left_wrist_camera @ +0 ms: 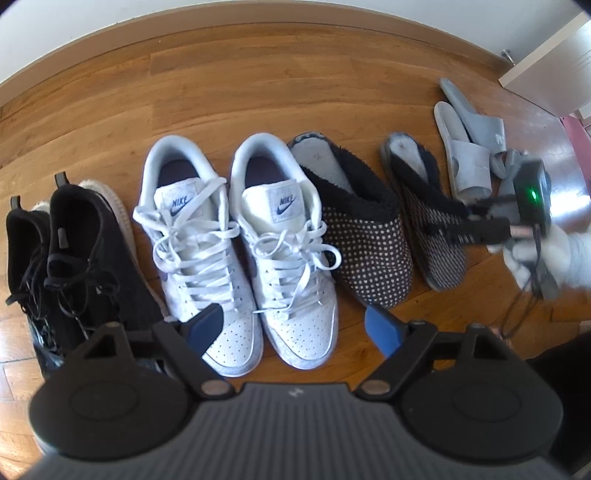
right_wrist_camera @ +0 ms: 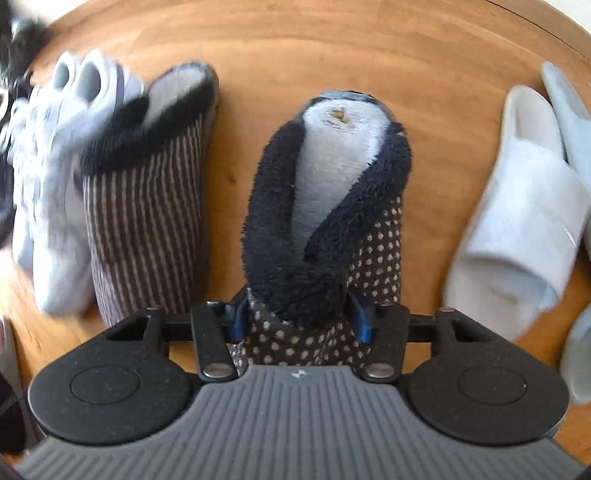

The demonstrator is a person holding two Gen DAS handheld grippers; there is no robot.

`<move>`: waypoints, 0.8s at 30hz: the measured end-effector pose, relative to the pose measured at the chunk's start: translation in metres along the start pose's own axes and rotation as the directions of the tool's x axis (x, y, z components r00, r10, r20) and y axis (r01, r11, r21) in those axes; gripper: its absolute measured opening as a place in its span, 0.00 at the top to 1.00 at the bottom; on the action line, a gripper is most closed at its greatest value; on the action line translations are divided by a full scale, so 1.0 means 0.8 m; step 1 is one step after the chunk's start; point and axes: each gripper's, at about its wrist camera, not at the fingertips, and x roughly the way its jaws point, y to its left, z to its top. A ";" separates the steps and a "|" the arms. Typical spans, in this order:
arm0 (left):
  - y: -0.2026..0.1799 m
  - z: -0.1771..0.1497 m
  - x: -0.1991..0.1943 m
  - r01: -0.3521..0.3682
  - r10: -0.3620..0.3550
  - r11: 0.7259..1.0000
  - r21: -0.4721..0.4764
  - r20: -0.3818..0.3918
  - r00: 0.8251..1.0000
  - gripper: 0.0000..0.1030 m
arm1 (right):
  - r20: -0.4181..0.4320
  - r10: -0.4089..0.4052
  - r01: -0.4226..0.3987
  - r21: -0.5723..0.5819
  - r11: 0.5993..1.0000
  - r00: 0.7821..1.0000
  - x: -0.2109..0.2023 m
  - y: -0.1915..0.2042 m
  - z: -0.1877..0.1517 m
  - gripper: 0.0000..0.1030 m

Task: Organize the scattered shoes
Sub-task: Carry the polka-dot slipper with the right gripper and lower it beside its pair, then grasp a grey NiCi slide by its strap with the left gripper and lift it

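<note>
Shoes lie in a row on the wooden floor. In the left wrist view there are black sneakers [left_wrist_camera: 70,254], a white Nike pair [left_wrist_camera: 236,243], a dotted brown slipper [left_wrist_camera: 364,236] and its mate [left_wrist_camera: 428,221]. My left gripper [left_wrist_camera: 295,328] is open and empty above the Nike toes. My right gripper [right_wrist_camera: 299,317] is shut on the second dotted slipper [right_wrist_camera: 328,206], pinching its black fleece collar; it shows in the left wrist view [left_wrist_camera: 480,229] reaching in from the right. The first dotted slipper [right_wrist_camera: 147,206] lies to its left.
Grey slide slippers [left_wrist_camera: 469,147] lie at the right end of the row, also in the right wrist view [right_wrist_camera: 517,221]. A white wall and baseboard [left_wrist_camera: 258,22] run behind. A white door [left_wrist_camera: 550,70] stands at the far right.
</note>
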 end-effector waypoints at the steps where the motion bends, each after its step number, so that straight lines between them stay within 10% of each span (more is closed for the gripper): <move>1: -0.001 0.000 0.000 0.006 -0.006 1.000 0.003 0.000 1.000 0.19 | 0.009 0.015 -0.014 -0.012 1.000 1.000 0.004 0.004 0.008 0.52; 7: -0.006 0.003 0.006 0.007 -0.007 1.000 0.013 -0.007 1.000 0.19 | 0.040 0.079 -0.076 -0.072 0.994 0.996 0.015 0.028 0.031 0.50; 15: -0.052 0.040 -0.008 0.032 -0.049 0.990 0.138 0.117 0.992 0.15 | 0.133 0.211 -0.214 0.009 0.977 0.968 -0.065 -0.007 0.017 0.10; 24: -0.230 0.138 0.057 0.237 -0.311 0.916 0.323 0.202 0.929 0.11 | 0.111 0.134 -0.165 0.344 0.924 0.985 -0.138 -0.149 -0.113 0.00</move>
